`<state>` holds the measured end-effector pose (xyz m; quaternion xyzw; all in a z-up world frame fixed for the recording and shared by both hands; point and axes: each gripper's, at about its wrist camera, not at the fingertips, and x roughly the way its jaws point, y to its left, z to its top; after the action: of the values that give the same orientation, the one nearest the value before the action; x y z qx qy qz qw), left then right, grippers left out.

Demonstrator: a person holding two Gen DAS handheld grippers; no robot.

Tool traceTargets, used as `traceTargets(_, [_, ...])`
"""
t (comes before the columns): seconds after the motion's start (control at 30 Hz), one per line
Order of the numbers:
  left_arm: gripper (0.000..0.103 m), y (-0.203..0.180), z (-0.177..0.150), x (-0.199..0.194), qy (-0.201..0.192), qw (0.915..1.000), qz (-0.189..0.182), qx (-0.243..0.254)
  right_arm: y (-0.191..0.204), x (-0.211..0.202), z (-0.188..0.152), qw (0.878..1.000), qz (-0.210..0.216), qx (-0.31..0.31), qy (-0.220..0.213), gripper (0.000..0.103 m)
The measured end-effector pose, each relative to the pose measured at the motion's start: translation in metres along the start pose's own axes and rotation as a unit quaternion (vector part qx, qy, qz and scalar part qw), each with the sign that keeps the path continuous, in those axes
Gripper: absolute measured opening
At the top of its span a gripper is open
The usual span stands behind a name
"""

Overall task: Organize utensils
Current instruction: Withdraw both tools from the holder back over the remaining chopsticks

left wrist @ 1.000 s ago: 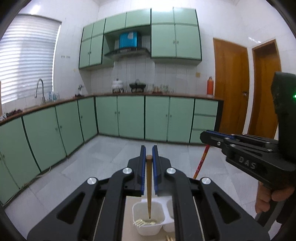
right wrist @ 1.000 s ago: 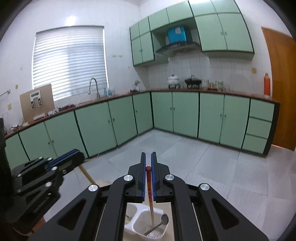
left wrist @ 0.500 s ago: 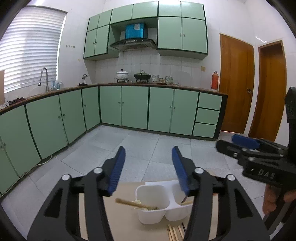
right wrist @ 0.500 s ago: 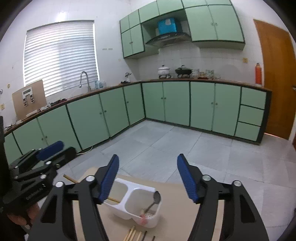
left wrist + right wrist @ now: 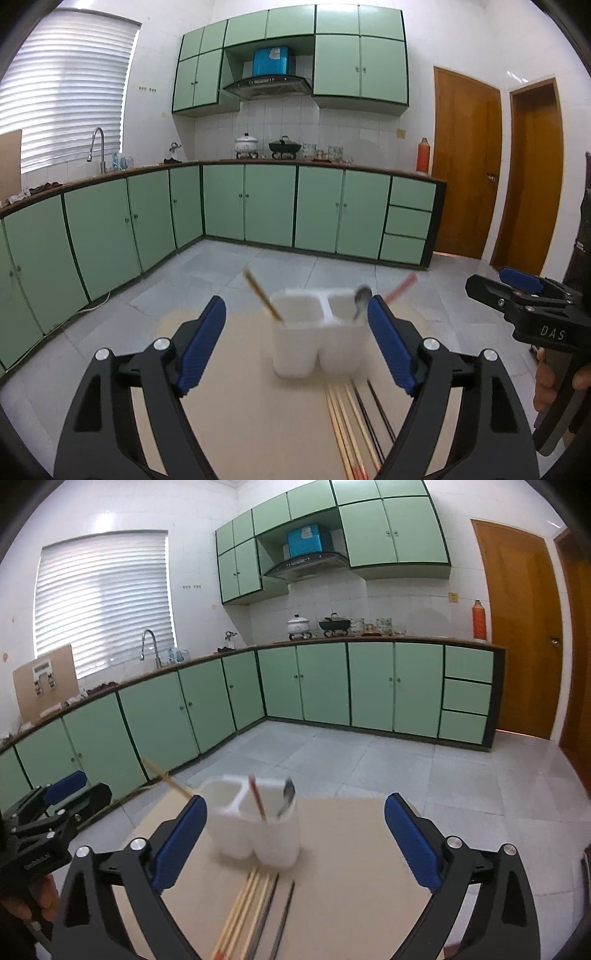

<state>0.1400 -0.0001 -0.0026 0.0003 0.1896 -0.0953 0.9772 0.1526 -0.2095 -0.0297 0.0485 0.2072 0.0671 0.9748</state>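
Observation:
A white two-compartment holder (image 5: 317, 334) stands on a tan table (image 5: 236, 417). Its left cup holds a wooden chopstick (image 5: 263, 295); its right cup holds a metal spoon (image 5: 361, 300) and a red chopstick (image 5: 400, 287). Several wooden and dark chopsticks (image 5: 354, 424) lie on the table in front of it. My left gripper (image 5: 297, 341) is open and empty, just short of the holder. My right gripper (image 5: 293, 843) is open and empty; the holder (image 5: 255, 825) sits toward its left finger, with loose chopsticks (image 5: 255, 912) below.
The right gripper (image 5: 532, 306) shows at the left wrist view's right edge, and the left gripper (image 5: 48, 823) at the right wrist view's left edge. Green kitchen cabinets (image 5: 258, 206), a tiled floor and wooden doors (image 5: 465, 166) lie beyond the table.
Both grippers opened and let go of their chopsticks, which now stand in the holder. Both grippers then dropped lower and drew back, bringing the loose chopsticks on the table into view.

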Motion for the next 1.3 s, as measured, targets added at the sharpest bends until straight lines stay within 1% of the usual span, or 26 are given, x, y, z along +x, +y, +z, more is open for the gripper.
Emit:
traceTargets(0.1, [0.079, -0.002, -0.022, -0.012, 0.013, 0.9999, 0.001, 0.004, 0.004, -0.013, -0.025, 1.0, -0.013, 0.0, 0.01, 0.097])
traceTargets(0.2, [0.079, -0.005, -0.046, -0.02, 0.032, 0.9995, -0.001, 0.003, 0.006, -0.022, -0.047, 1.0, -0.016, 0.009, 0.021, 0.097])
traceTargets(0.33, [0.08, -0.006, -0.08, -0.027, 0.057, 0.9983, 0.006, 0.013, 0.008, -0.033, -0.077, 0.999, -0.022, 0.017, 0.038, 0.097])
traceTargets(0.47, [0.08, -0.003, -0.105, -0.033, 0.077, 0.9969, 0.01, 0.009, 0.009, -0.039, -0.105, 0.997, -0.034, 0.023, 0.059, 0.097])
traceTargets(0.6, [0.08, -0.005, -0.123, -0.037, 0.086, 0.996, 0.017, 0.02, 0.009, -0.046, -0.133, 0.996, -0.05, 0.024, 0.072, 0.097])
traceTargets(0.73, [0.08, -0.007, -0.14, -0.04, 0.098, 0.9947, 0.02, 0.024, 0.014, -0.049, -0.16, 0.994, -0.044, 0.03, 0.094, 0.096])
traceTargets(0.77, [0.08, -0.008, -0.144, -0.04, 0.102, 0.9943, 0.02, 0.024, 0.016, -0.049, -0.167, 0.993, -0.046, 0.026, 0.101, 0.095])
traceTargets(0.87, [0.08, -0.01, -0.153, -0.042, 0.11, 0.9934, 0.02, 0.024, 0.022, -0.047, -0.182, 0.992, -0.043, 0.021, 0.121, 0.086])
traceTargets(1.0, [0.08, -0.009, -0.164, -0.042, 0.123, 0.992, 0.021, 0.018, 0.029, -0.044, -0.194, 0.989, -0.044, 0.016, 0.138, 0.074])
traceTargets(1.03, [0.08, -0.009, -0.167, -0.042, 0.126, 0.9917, 0.021, 0.014, 0.031, -0.043, -0.197, 0.989, -0.045, 0.015, 0.142, 0.073])
traceTargets(1.1, [0.08, -0.009, -0.171, -0.041, 0.128, 0.9915, 0.021, 0.01, 0.034, -0.04, -0.202, 0.988, -0.048, 0.015, 0.147, 0.066])
traceTargets(1.23, [0.08, -0.01, -0.179, -0.038, 0.133, 0.9908, 0.023, 0.006, 0.038, -0.037, -0.211, 0.987, -0.052, 0.014, 0.149, 0.059])
traceTargets(1.3, [0.08, -0.009, -0.183, -0.037, 0.138, 0.9901, 0.024, 0.006, 0.041, -0.035, -0.214, 0.987, -0.052, 0.011, 0.152, 0.05])
